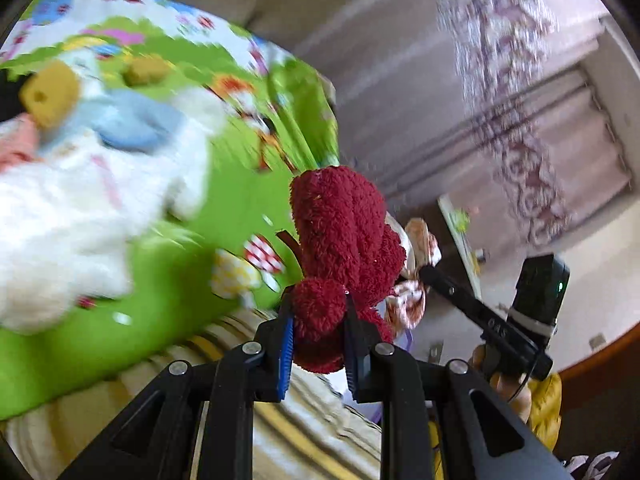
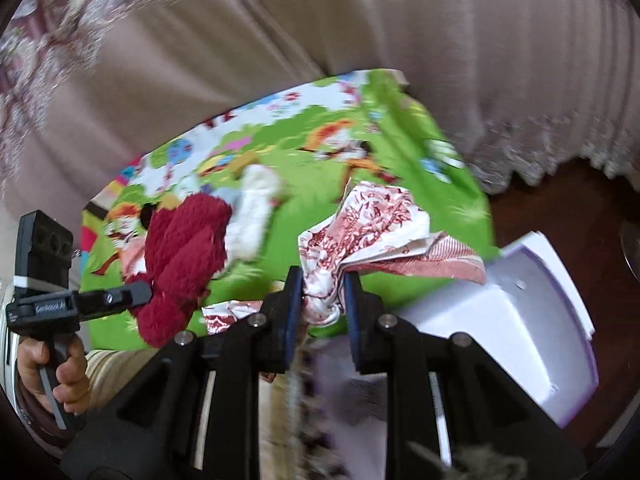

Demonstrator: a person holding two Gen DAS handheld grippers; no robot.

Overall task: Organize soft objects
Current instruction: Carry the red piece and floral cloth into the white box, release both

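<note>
My left gripper [image 1: 318, 312] is shut on a dark red fuzzy plush [image 1: 340, 236], which sticks up between its blue pads above the green play mat [image 1: 180, 264]. The same red plush [image 2: 184, 248] shows at the left of the right wrist view, held by the left gripper [image 2: 140, 294] with a hand on its handle. My right gripper [image 2: 322, 288] is shut on a white cloth with a red print [image 2: 372, 224], bunched and knotted between the pads. That cloth [image 1: 416, 276] and the right gripper [image 1: 430, 272] also show in the left wrist view. A white and blue plush [image 1: 80, 184] lies blurred on the mat.
The mat [image 2: 400, 160] is bright green with cartoon prints. A white box with purple edges [image 2: 500, 320] stands low on the right. Patterned curtains [image 2: 240, 32] hang behind, and dark wooden floor [image 2: 560, 208] shows right. Striped fabric [image 1: 280, 420] lies below the left gripper.
</note>
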